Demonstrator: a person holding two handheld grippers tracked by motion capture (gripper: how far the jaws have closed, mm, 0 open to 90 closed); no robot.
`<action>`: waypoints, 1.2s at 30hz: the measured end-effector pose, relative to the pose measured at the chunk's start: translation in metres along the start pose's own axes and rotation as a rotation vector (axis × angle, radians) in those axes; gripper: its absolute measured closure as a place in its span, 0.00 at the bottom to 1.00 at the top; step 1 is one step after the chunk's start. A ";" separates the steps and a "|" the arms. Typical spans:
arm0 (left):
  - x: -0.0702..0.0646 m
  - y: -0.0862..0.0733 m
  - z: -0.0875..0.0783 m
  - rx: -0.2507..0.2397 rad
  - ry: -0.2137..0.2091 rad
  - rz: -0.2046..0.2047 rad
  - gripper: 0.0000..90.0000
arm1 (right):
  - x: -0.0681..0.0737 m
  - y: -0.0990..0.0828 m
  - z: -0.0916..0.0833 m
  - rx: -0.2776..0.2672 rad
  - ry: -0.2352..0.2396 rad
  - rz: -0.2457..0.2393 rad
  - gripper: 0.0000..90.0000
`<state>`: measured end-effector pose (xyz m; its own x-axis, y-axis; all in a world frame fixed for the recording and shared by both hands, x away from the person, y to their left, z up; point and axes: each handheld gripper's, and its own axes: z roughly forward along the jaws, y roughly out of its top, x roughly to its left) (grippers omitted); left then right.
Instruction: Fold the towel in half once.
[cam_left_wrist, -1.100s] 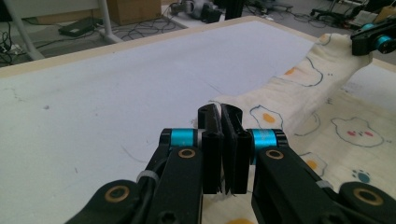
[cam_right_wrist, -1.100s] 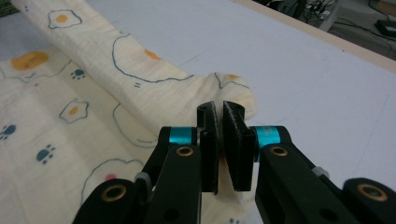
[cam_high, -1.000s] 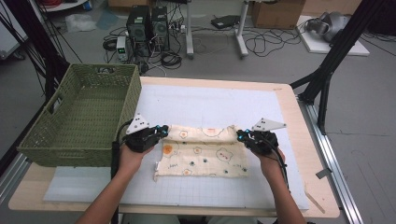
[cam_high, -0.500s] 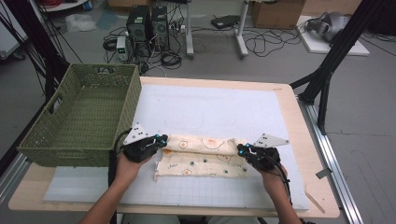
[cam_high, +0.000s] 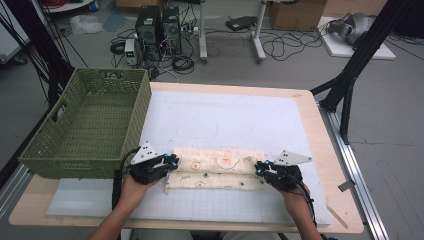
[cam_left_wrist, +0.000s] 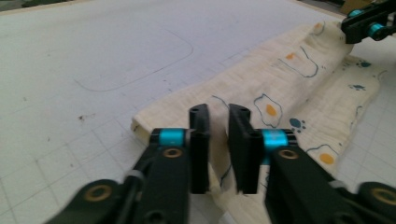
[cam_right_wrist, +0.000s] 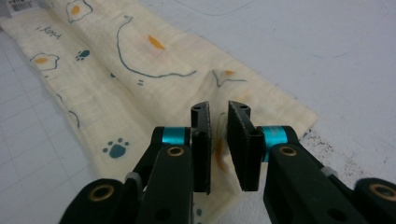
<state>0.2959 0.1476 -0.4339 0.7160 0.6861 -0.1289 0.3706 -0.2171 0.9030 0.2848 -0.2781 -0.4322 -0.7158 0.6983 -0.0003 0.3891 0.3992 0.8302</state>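
We are partway through folding the printed muslin cloth (cam_high: 217, 172), which lies as a long band on the white grid mat (cam_high: 225, 120), just right of the green wicker basket (cam_high: 85, 125) and near the mat's front edge. We take the basket as our landmark.

Nearest the basket, our left gripper (cam_left_wrist: 218, 140) sits at the cloth's near end. Its jaws stand close together with a ridge of fabric gathered between them, so we judge it is pinching the folded edge.

Farther from the basket, along the band, the upper layer already lies doubled over the lower one, whose egg and paw prints peek out along the front.

At the end farthest from the basket, our right gripper (cam_right_wrist: 219, 140) likewise has its jaws nearly together on a raised pleat of cloth.

Next, as we judge it, both ends should be lifted evenly and carried over for another fold, keeping the band taut so the layers do not slip.
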 end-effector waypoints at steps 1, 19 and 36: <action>0.002 0.001 -0.001 -0.005 0.000 -0.019 0.69 | 0.000 0.000 -0.001 0.002 0.004 0.006 0.85; 0.015 0.004 -0.008 -0.068 0.038 -0.079 0.57 | -0.009 -0.008 -0.043 -0.119 0.087 0.040 0.74; 0.021 0.000 0.030 0.132 0.094 -0.100 0.66 | -0.020 -0.006 -0.004 0.043 -0.029 0.114 0.69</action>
<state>0.3291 0.1412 -0.4491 0.6156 0.7693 -0.1712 0.5163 -0.2295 0.8251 0.2950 -0.2967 -0.4352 -0.6487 0.7572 0.0756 0.4918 0.3414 0.8010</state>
